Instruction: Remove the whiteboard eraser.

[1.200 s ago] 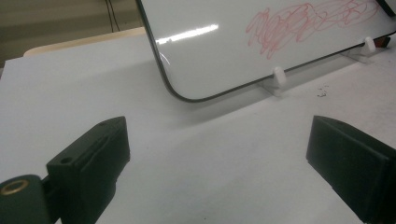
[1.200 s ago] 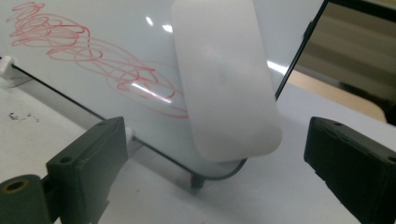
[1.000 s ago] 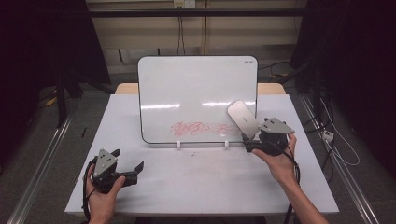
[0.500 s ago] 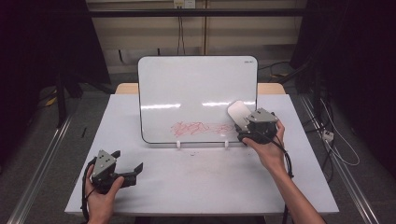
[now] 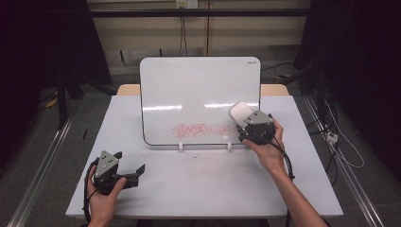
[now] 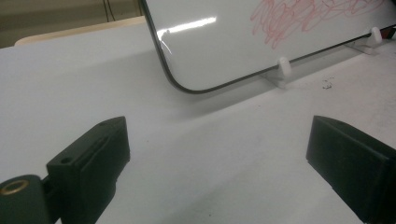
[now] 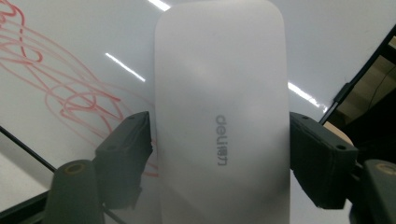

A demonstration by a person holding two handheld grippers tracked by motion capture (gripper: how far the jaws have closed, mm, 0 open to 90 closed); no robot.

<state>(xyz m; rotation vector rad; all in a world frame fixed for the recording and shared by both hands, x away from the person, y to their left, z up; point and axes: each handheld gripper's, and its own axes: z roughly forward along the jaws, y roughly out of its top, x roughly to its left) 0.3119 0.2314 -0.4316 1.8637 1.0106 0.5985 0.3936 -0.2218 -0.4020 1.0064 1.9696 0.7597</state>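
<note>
**Eraser at the board**

My right gripper (image 5: pixel 249 124) grips a white eraser (image 7: pixel 222 116) marked "deli" — jaws clamped on its two long sides, pressed against the whiteboard (image 5: pixel 198 90) beside the red scribble (image 5: pixel 201 129). My left gripper (image 5: pixel 124 171) rests low on the table (image 5: pixel 198 184) — jaws spread wide, holding nothing, pointing toward the board's lower corner.

The claw (image 7: pixel 219 154) clamps a white eraser (image 7: pixel 219 93) against the whiteboard (image 7: pixel 93 42); red scribbles (image 7: pixel 60 88) at nine o'clock.
</note>
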